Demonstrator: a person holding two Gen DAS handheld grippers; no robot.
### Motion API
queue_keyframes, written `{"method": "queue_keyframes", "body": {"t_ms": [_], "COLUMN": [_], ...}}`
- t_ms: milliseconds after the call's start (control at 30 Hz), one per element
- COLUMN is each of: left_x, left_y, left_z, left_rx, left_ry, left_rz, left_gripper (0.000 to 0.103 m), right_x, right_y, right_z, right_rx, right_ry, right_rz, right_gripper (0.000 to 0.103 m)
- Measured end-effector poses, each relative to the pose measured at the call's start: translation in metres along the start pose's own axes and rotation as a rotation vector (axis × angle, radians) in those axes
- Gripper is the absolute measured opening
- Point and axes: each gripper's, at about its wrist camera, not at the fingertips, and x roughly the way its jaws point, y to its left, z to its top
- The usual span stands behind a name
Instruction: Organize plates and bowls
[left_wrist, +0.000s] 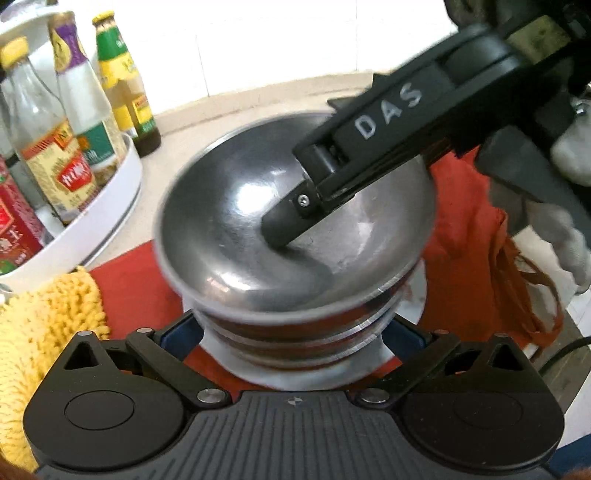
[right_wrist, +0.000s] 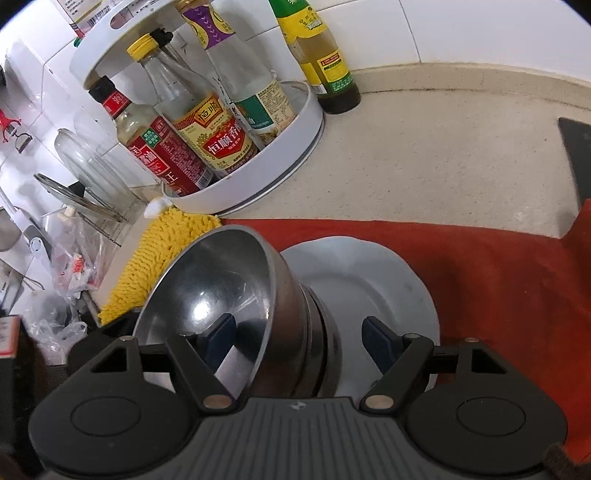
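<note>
Now the stacking step: steel bowls (right_wrist: 258, 314) nested on the plate (right_wrist: 369, 280) atop the red cloth (right_wrist: 480, 266) near the tabletop's front edge, both grippers' jaws part-open astride the stack, gripping nothing evident; next, squeeze evenly

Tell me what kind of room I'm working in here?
Most likely a home kitchen counter: sauce bottles stand in a white turntable rack against a tiled wall, and stacked steel bowls sit on a plate over a red cloth.
</note>
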Motion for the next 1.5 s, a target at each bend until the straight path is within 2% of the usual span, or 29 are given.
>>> {"method": "queue_keyframes", "body": {"t_ms": [167,367,533,1100,1200,1400,1500], "left_x": [-0.023,-0.043,-0.063,-0.083,-0.085,-0.09,-0.089], "left_y": [0.0,0.024,0.034,0.03,0.029,0.024,0.018], "left_z": [-0.009,-0.011,-0.014,-0.017,-0.019,-0.024,-0.026], "left_rx": [-0.052,-0.174,-0.247,-0.329,-0.353,-0.404,-0.411], "left_ry": [-0.005,-0.024,-0.052,-0.111,-0.111,-0.124,-0.119], "left_rz": [0.016,0.02,0.059,0.092,0.104,0.155,0.194], "left_gripper": [0.103,0.103,0.103,0.103,0.103,0.103,0.103], "right_x": [-0.012,-0.042,-0.059,-0.097,-0.108,-0.112,-0.107], "right_y": [0.0,0.007,0.014,0.038,0.041,0.046,0.047], "right_z": [-0.002,-0.013,-0.028,-0.074,-0.085,-0.104,-0.109], "right_rx": [0.008,-0.005,0.0,-0.005,0.0,0.0,-0.003], "right_ry": [-0.025,-0.097,-0.133,-0.205,-0.229,-0.256,-0.252], "right_rz": [-0.007,-0.019,-0.036,-0.059,-0.093,-0.223,-0.237], "right_gripper": [0.071,0.071,0.071,0.071,0.071,0.072,0.073]}}
